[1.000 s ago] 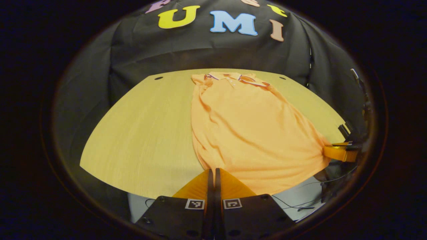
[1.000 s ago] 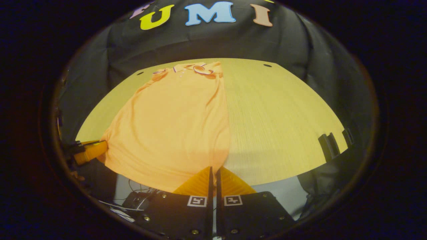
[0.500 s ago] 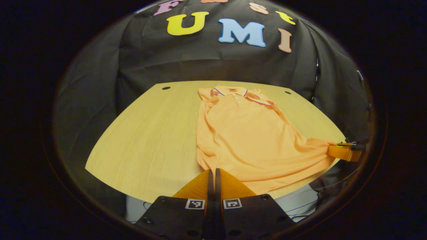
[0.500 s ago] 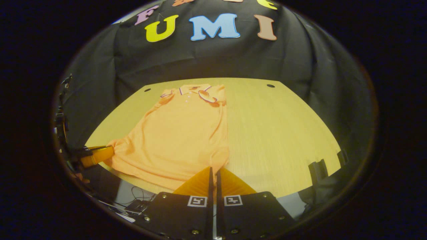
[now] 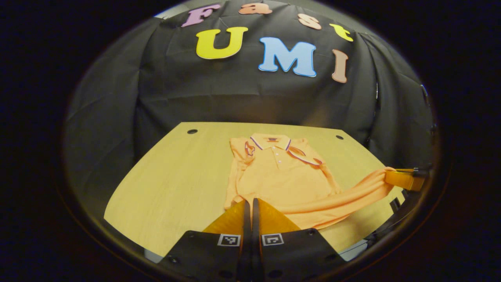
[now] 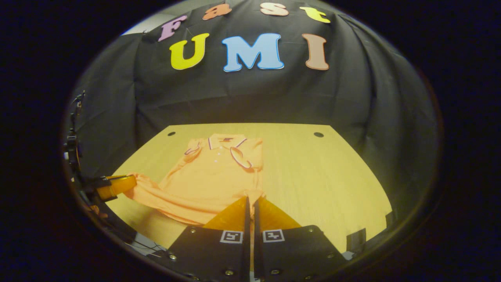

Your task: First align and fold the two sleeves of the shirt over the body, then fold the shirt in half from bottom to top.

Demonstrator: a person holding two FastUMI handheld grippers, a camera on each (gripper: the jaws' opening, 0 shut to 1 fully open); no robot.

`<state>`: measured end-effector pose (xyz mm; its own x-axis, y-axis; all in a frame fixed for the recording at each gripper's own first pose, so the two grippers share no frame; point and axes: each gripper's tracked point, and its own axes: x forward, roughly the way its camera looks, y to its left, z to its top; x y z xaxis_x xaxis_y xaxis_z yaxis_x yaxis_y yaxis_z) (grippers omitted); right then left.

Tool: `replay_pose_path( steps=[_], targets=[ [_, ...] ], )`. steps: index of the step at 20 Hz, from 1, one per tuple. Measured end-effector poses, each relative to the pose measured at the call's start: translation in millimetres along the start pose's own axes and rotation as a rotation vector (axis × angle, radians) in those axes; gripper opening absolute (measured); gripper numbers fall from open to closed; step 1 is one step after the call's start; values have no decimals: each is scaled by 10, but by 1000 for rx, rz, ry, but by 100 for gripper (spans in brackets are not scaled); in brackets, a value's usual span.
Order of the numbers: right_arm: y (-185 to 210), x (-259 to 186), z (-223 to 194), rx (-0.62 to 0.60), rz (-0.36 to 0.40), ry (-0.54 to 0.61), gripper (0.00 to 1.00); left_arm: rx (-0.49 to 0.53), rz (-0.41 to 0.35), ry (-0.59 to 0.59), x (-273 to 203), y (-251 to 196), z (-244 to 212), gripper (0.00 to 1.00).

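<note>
**Hem up, collar dead ahead**

I've got one shirt on the worktop, collar at the far end, upper centre of both views, long axis running from me straight away to the collar. Left gripper has its fingers pressed together on the near hem corner, low centre of its view; right gripper is closed the same way on the other hem corner. The hem hangs stretched between them, clear of the worktop. Both sleeves appear tucked over the body. My read: the collar lies directly forward of both grippers, equally near. Two grippers, one shirt.
</note>
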<state>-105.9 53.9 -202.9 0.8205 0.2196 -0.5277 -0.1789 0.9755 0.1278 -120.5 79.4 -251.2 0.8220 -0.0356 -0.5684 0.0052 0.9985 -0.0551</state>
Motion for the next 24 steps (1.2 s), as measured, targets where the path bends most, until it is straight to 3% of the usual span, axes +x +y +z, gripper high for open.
replay_pose_path(
  steps=[14,24],
  targets=[
    [15,980,1101,-22,-34,-72,4,14,-26,-62,1055,133,1041,6],
    [35,1837,1521,-13,-105,-51,4,93,-91,-99,2118,167,1628,7]
  ],
)
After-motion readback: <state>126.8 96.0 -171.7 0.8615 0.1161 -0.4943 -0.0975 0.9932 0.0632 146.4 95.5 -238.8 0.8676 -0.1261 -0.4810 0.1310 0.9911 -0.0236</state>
